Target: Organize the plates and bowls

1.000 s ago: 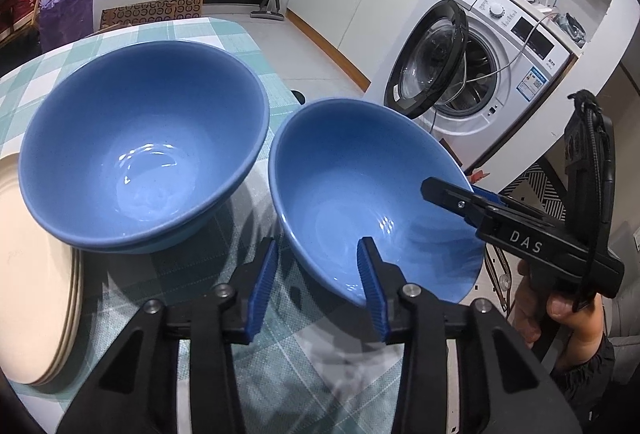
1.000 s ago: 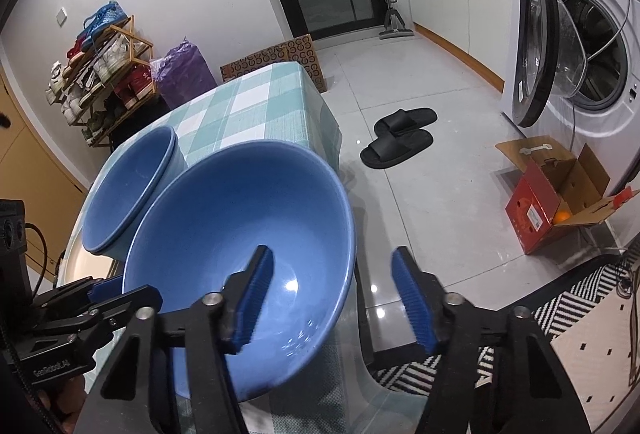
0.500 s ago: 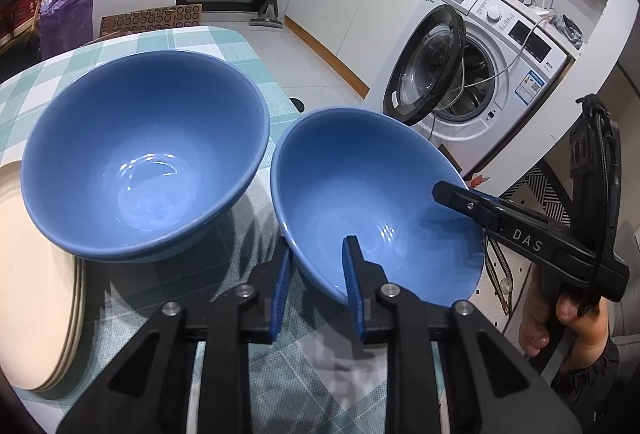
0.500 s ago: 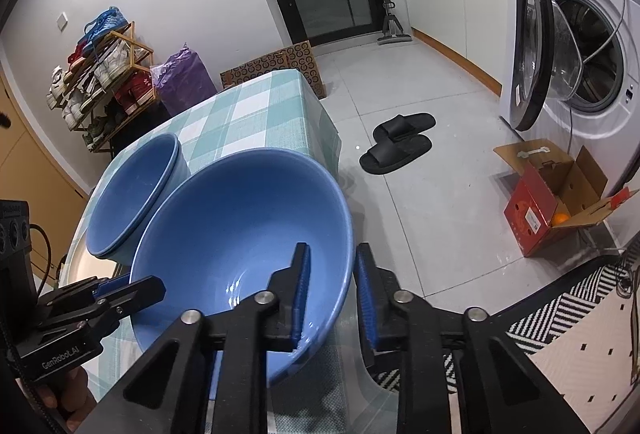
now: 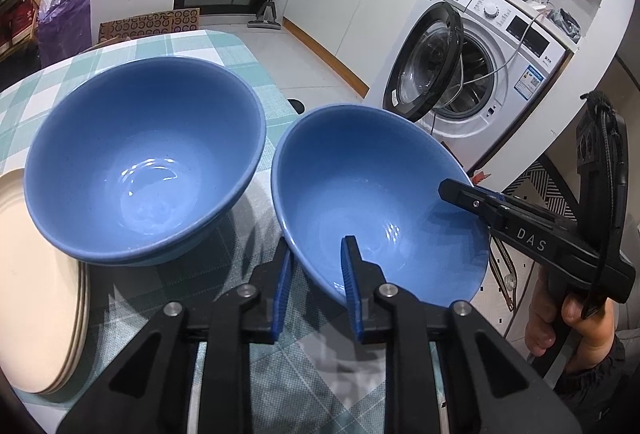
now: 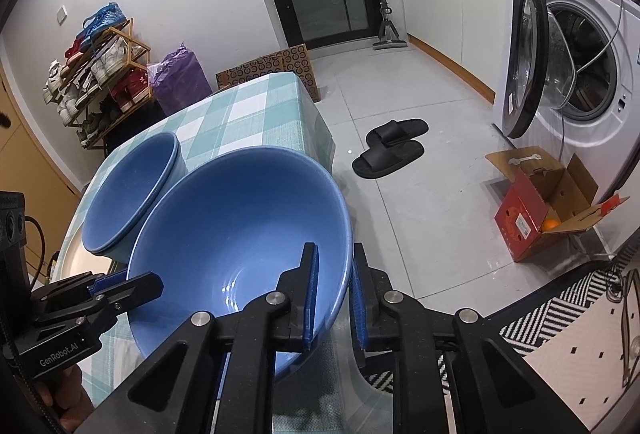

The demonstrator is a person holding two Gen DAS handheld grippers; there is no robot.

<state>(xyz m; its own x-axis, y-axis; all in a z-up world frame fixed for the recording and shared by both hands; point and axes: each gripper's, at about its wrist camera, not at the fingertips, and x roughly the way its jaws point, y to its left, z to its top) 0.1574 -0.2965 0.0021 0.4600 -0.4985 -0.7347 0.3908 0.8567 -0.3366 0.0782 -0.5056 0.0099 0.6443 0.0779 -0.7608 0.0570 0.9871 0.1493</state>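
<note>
A single blue bowl (image 5: 360, 194) stands near the table's right edge; it also shows in the right wrist view (image 6: 240, 234). My left gripper (image 5: 316, 274) is shut on its near rim, and my right gripper (image 6: 334, 286) is shut on its opposite rim. Each gripper shows in the other's view: the right one (image 5: 472, 196), the left one (image 6: 120, 284). To the left stands a stack of two blue bowls (image 5: 144, 162), seen in the right wrist view too (image 6: 128, 194). Beige plates (image 5: 36, 274) lie stacked at the far left.
The table (image 5: 260, 354) has a teal checked cloth and drops off right beside the held bowl. Beyond it are a washing machine (image 5: 472, 74) with its door open, black slippers (image 6: 390, 148) and a red cardboard box (image 6: 548, 206) on the floor.
Both grippers went from open to shut on opposite rims of the single blue bowl. The bowl appears to have lifted slightly.
</note>
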